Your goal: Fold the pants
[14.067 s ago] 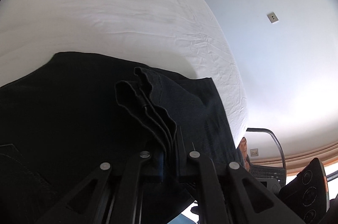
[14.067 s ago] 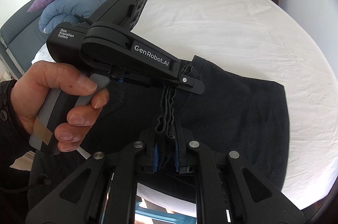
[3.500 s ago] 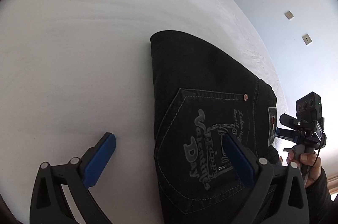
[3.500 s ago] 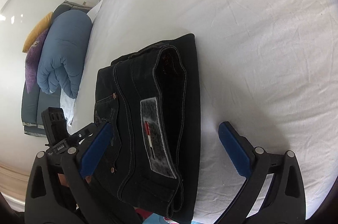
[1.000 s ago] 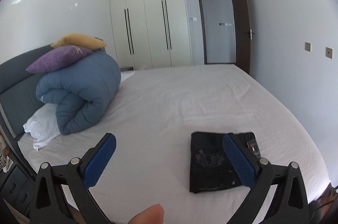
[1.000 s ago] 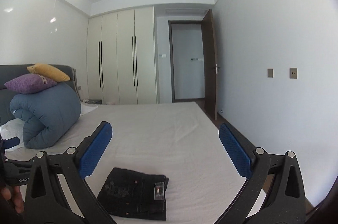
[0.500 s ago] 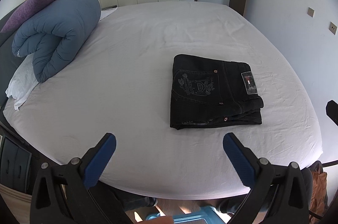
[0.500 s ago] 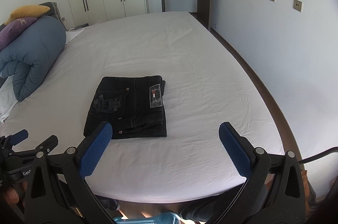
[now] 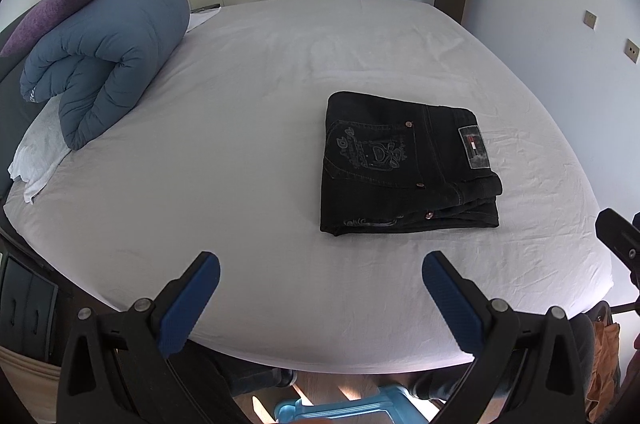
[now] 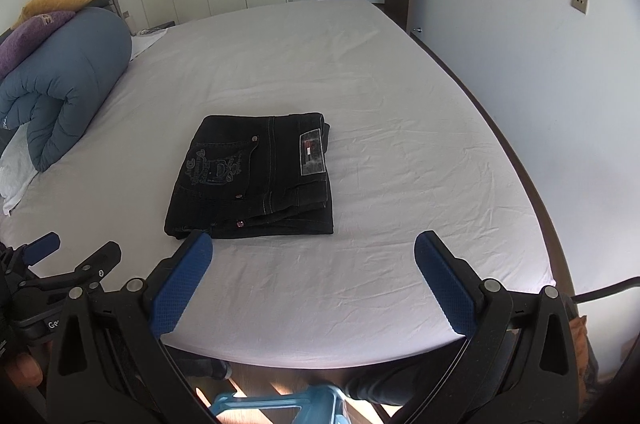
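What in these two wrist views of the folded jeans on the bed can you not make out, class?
- Underside and inner layers of the folded black jeans: hidden by the top layer, both views.
- Lettering on the embroidered back pocket: too small.
- Waistband patch: wording too small, only a red-white-blue mark shows.
- Left gripper in the right wrist view: cut off by the edge.
- Purple pillow: partly behind the rolled blue duvet.

pants (image 9: 404, 163): black denim, matt, pale stitching, metal rivets | sheet (image 9: 248, 127): white cloth, lightly creased | duvet (image 9: 108, 59): blue quilted cloth | pads (image 10: 180, 284): blue textured rubber-like | gripper arms (image 10: 100, 344): matt black plastic
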`<state>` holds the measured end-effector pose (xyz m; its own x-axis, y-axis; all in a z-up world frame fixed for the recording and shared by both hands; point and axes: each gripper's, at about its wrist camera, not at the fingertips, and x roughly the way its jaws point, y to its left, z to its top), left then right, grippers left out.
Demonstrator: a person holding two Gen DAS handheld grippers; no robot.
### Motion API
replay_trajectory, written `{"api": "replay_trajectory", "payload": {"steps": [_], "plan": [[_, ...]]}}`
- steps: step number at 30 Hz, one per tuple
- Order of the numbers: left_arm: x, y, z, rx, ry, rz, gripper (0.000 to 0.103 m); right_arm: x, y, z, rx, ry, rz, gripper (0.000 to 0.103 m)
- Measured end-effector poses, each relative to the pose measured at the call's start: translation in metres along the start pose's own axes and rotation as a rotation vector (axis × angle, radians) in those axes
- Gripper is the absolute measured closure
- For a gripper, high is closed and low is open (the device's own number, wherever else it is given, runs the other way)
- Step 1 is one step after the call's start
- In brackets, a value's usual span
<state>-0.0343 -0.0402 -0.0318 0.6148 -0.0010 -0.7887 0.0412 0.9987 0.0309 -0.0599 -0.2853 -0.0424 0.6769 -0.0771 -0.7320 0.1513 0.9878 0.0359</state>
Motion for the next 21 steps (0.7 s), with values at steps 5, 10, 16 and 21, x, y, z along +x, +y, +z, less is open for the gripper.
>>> {"api": "replay_trajectory", "payload": {"steps": [5, 10, 16, 21], "plan": [[0.001, 0.0, -0.001, 0.001, 0.002, -0.001, 0.0, 0.006, -0.002, 0.0, 0.004, 0.019, 0.004, 0.0], [0.003, -0.001, -0.002, 0.004, 0.006, -0.001, 0.0, 0.013, -0.003, -0.001, 0.003, 0.034, 0.003, 0.0], [0.008, 0.003, -0.001, 0.005, 0.016, -0.001, 0.0, 0.018, 0.001, 0.0, 0.005, 0.042, -0.002, 0.0], [0.011, 0.008, 0.002, 0.004, 0.021, 0.001, 0.0, 0.019, 0.006, 0.0, 0.005, 0.045, -0.002, 0.0]]}}
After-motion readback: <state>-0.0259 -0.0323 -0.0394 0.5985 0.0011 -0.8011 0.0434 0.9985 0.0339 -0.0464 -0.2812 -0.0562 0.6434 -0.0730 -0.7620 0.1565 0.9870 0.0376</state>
